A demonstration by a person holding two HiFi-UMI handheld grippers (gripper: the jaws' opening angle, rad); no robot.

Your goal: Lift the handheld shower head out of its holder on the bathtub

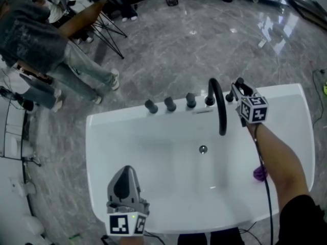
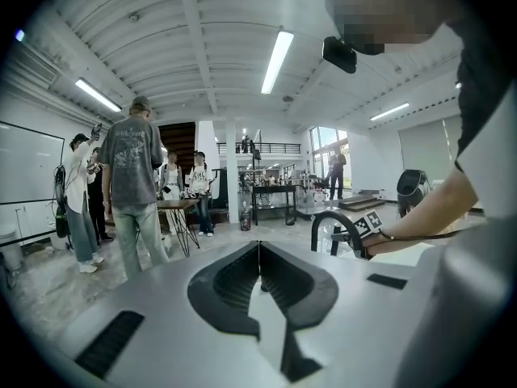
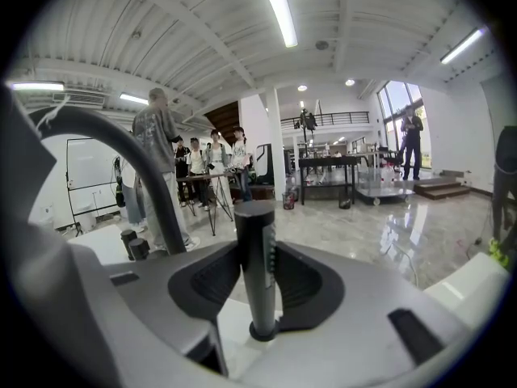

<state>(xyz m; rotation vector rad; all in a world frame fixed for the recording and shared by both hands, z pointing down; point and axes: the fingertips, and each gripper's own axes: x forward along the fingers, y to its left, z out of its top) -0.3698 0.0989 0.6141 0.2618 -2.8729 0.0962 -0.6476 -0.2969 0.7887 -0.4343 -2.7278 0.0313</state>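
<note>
Pinching the shower head (image 3: 257, 241) upright between its jaws, the right gripper (image 3: 258, 275) has it with the foot seated in the holder (image 3: 260, 331) just below. A tilted pull could jam it there or knock the spout (image 3: 129, 152) left of the jaws. The left gripper (image 2: 258, 280) has its jaws pressed together, empty. Any hose is hidden.

Head view above bathtub (image 1: 117, 137), gripper views level, roomward

Handheld shower head (image 3: 257, 257) — slim dark cylinder, upright in its holder (image 3: 262, 331) on the bathtub rim (image 3: 233, 323)
</note>
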